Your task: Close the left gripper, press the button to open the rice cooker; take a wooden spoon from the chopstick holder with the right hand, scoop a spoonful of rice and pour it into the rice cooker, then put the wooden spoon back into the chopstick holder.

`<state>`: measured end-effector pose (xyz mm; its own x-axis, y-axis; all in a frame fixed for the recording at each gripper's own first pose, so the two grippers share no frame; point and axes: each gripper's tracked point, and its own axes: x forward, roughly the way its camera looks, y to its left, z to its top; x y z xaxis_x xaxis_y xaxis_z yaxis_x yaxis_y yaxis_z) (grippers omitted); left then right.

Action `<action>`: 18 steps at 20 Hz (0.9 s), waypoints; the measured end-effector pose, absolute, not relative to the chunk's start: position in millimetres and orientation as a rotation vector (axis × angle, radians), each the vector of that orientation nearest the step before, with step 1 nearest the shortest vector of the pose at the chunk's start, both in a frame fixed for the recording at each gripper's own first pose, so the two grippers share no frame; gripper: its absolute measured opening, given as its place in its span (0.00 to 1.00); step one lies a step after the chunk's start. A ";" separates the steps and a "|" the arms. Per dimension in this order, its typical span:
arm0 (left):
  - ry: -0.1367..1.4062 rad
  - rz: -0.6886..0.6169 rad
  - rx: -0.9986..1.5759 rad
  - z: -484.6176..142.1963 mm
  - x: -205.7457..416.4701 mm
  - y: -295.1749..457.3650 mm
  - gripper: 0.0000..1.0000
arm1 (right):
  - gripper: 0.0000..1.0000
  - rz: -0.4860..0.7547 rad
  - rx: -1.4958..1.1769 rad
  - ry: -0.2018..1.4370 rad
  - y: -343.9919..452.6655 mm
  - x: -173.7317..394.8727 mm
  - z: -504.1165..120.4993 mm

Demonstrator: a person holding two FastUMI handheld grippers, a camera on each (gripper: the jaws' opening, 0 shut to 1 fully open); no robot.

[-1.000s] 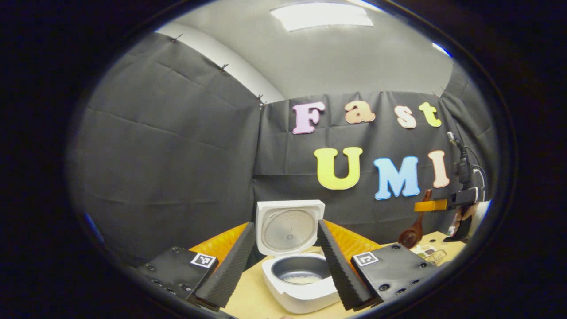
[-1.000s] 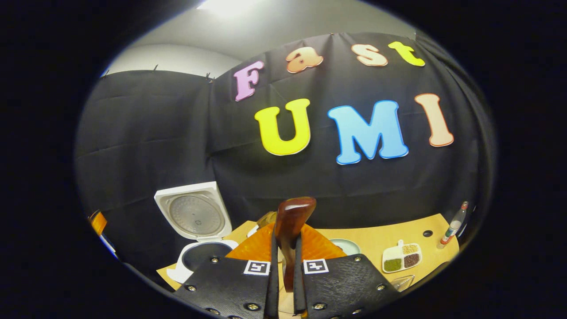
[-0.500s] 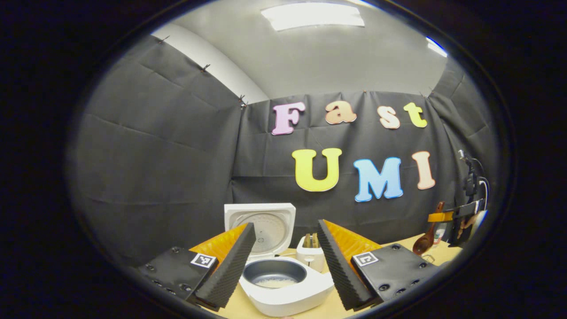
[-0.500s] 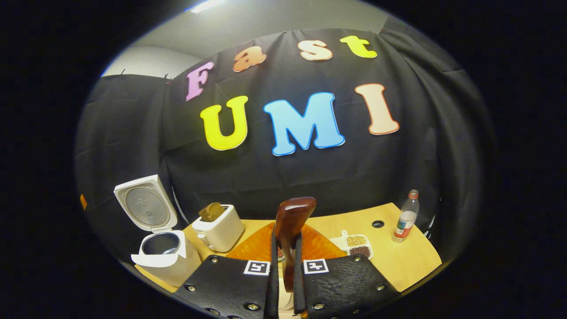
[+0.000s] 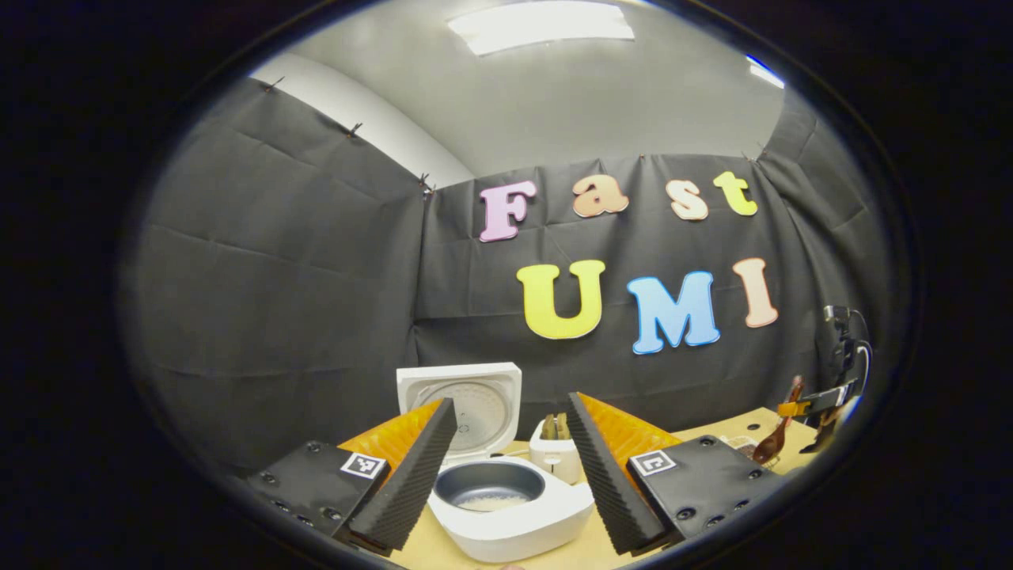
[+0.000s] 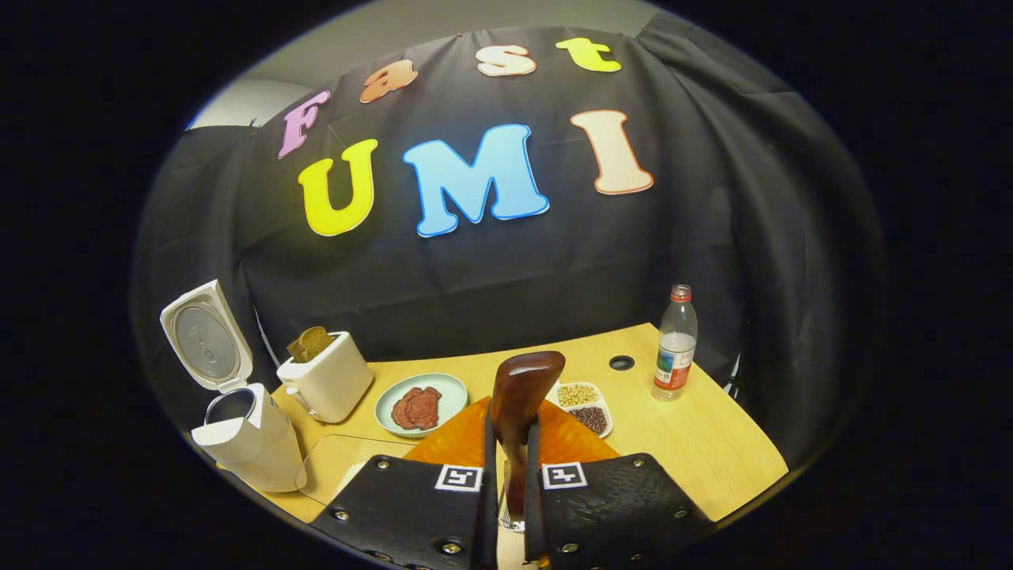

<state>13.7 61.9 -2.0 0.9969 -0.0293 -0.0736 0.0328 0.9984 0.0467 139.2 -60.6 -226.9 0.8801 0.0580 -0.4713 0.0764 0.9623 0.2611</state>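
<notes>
On the pale wooden table [image 6: 696,451], a white two-slot toaster [image 6: 326,384] with brown bread in it is standing just beside the open white rice cooker [image 6: 237,431], and a pale green plate [image 6: 455,389] of reddish sliced meat is lying near it. A small white divided dish [image 6: 586,405] of beans and a clear plastic bottle [image 6: 675,342] with a red cap are sitting further toward the table's far corner. In the right gripper view, the right gripper [image 6: 510,475] is clamping the dark brown wooden spoon [image 6: 518,396] between both fingers, the handle's glossy rounded end sticking up beyond them and partly hiding the table behind it. In the left gripper view that spoon is hanging with its long axis near vertical, bowl downward, at the far right over the table edge. The left gripper [image 5: 506,467] is hovering with its fingers spread wide, holding nothing, and the rice cooker is showing in the gap between them, its lid tipped upright and a thin layer of white rice lying in the dark grey inner pot [image 5: 491,485].
</notes>
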 end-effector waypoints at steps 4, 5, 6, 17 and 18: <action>0.077 -0.012 0.060 -1.1 7.1 59.9 0.97 | 0.13 -0.019 0.356 0.541 -58.9 135.5 -250.9; 0.077 -0.010 0.064 -0.5 6.4 58.7 0.97 | 0.13 -0.022 0.377 0.553 -58.2 134.4 -256.9; 0.078 -0.009 0.068 -0.1 4.6 58.3 0.96 | 0.13 -0.029 0.396 0.563 -58.7 133.4 -261.8; 0.075 0.004 0.067 0.8 15.5 53.9 0.97 | 1.00 -0.054 0.434 0.585 -81.8 115.3 -274.3; 0.075 0.003 0.069 1.1 20.5 52.4 0.96 | 0.98 -0.063 0.408 0.575 -86.9 107.1 -266.5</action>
<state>20.5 52.4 1.1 0.9971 0.0053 -0.0753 -0.0001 0.9976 0.0695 107.1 -86.9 -266.5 0.8394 0.0543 -0.5408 0.1708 0.9183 0.3572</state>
